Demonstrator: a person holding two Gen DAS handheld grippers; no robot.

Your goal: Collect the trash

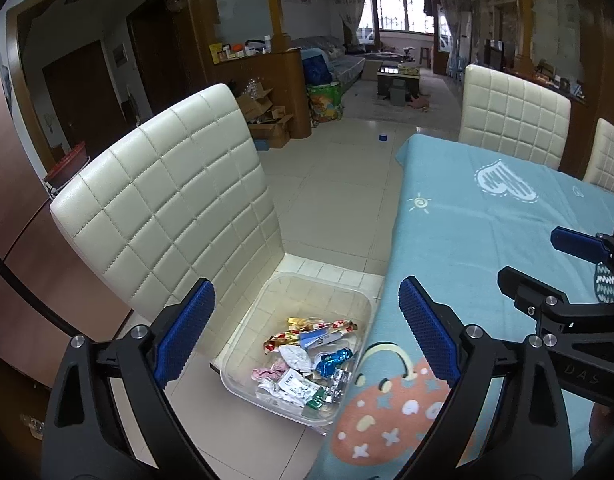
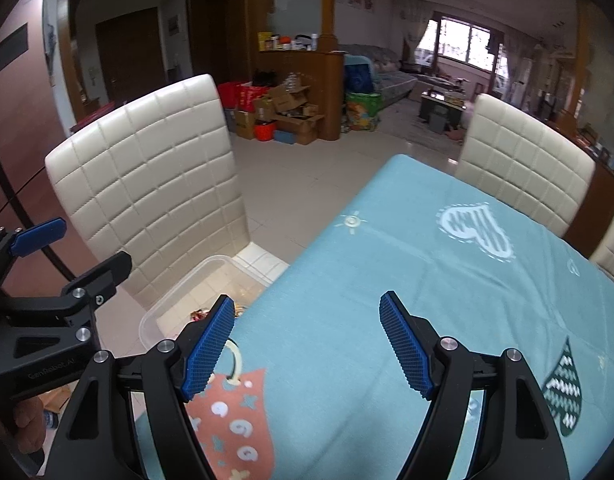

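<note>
On chair seat: clear bin (image 1: 359, 300) holding wrappers (image 1: 307, 360). Left gripper (image 1: 307, 336) and right gripper (image 2: 307, 344) both wide, empty.

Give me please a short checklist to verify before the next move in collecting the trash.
1. Left tool empty: ok, open with nothing between its pads.
2. Right tool empty: ok, open above the cloth, holding nothing.
3. Bin in place: ok, it sits on the chair seat beside the table edge.
4. Trash inside the bin: ok, wrappers lie on its bottom, none over the rim.
5. Cloth free of trash: ok for the part in view; the near and far right parts are hidden, cannot tell.
6. Room left in the bin: ok, only the bottom is covered.
</note>
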